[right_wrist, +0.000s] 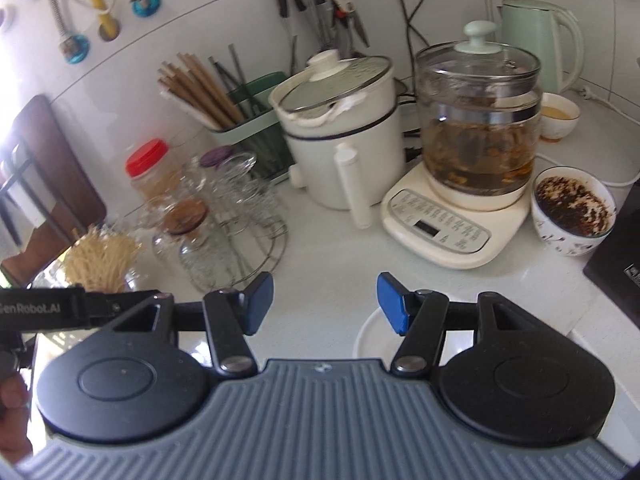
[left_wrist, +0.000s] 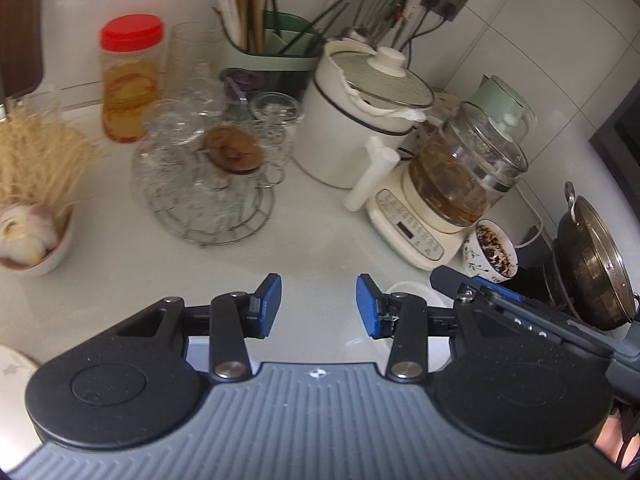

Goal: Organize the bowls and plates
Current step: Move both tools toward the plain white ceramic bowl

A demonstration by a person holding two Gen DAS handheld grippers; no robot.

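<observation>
1. The left tool (left_wrist: 319, 306) hangs over bare counter (left_wrist: 312, 240), its pads apart and holding nothing.
2. The right tool (right_wrist: 325, 304) is likewise spread and empty; a white plate (right_wrist: 370, 338) lies just under its right finger.
3. Open counter runs ahead to the glass rack (right_wrist: 240, 240), white pot (right_wrist: 340, 140) and kettle base (right_wrist: 452, 224).
4. A patterned bowl (right_wrist: 572, 212) sits right of the base, near the counter's edge.

Glossy white stone-look countertop (left_wrist: 312, 240). Clear glass kettle pot (right_wrist: 478, 120) on a smooth cream plastic base (right_wrist: 452, 232). Shiny bare wire rack (left_wrist: 208, 216) holding clear glass cups (left_wrist: 184, 128). Glazed white ceramic bowl with dark print (right_wrist: 570, 216). Dull tarnished metal wok (left_wrist: 592, 268). Matt wooden chopsticks (right_wrist: 196, 88). Glossy white wall tiles (left_wrist: 560, 12).
</observation>
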